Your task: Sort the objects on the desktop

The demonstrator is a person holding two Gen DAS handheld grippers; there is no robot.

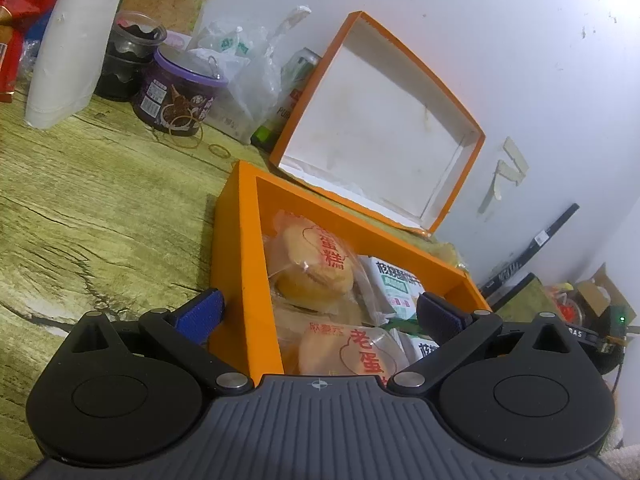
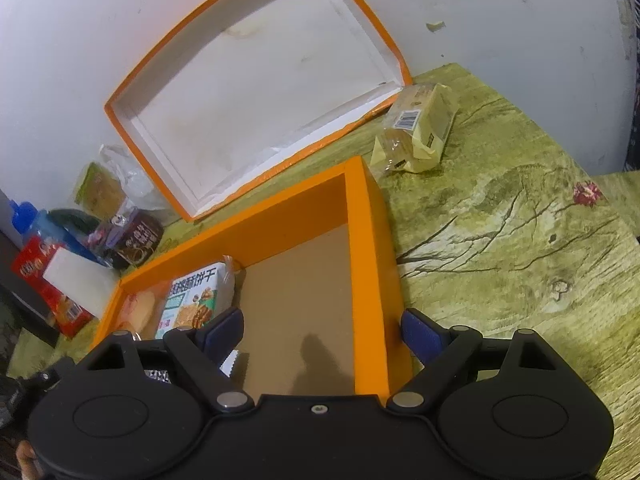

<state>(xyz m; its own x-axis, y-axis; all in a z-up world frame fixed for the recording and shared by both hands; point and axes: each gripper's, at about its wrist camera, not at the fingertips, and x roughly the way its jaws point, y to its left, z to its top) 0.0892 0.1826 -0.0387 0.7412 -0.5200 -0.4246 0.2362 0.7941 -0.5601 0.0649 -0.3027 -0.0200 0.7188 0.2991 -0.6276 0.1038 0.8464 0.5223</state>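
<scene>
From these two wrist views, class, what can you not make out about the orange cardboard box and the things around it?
- Left wrist view: the left gripper body hides the orange cardboard box's near end.
- Right wrist view: the lower wrapped cakes are hidden by the right gripper.
- Green drink can: mostly behind the orange lid; label unreadable.
- Yellow snack packet: print too small.

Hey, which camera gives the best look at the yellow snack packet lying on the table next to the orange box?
The right wrist view. The yellow snack packet lies there in full, barcode up, on the table beyond the orange box, by the corner of the lid. The left wrist view shows at most a blurred sliver of it behind the box's far wall.
</scene>
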